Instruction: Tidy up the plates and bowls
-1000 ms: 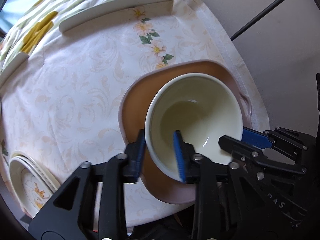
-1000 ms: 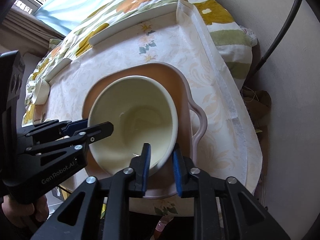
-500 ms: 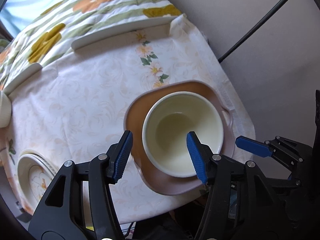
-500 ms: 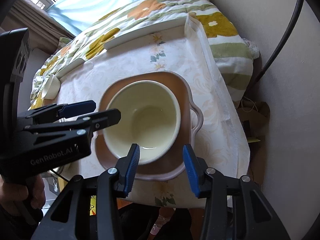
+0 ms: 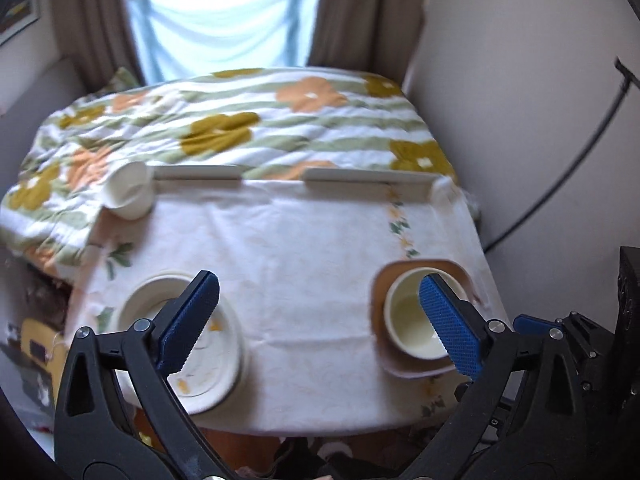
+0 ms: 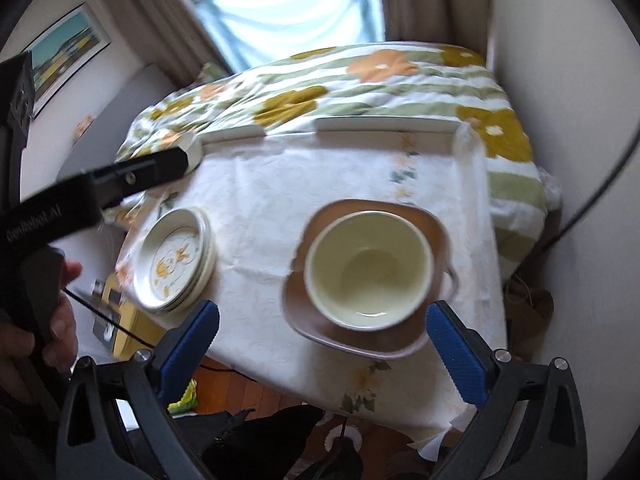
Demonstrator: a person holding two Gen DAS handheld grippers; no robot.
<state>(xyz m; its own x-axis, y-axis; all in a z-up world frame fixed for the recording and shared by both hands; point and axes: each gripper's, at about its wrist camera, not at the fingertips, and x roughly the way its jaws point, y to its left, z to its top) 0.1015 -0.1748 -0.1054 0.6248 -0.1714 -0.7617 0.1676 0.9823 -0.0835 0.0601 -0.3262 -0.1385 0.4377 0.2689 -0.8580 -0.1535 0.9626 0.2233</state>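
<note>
A cream bowl sits in a brown square dish with handles at the table's front right; both show in the left wrist view, the bowl and the dish. A stack of white floral plates lies at the front left, also in the left wrist view. A small white bowl stands at the back left. My left gripper and right gripper are open, empty, raised above the table's front edge.
The table wears a white floral cloth. A flowered quilt on a bed lies behind it, below a window. A wall and a black cable run along the right. The other gripper's arm crosses the right wrist view's left side.
Both grippers let go of the cream bowl's rim, opened wide and pulled back and up from the table. The bowl stays in the brown dish.
</note>
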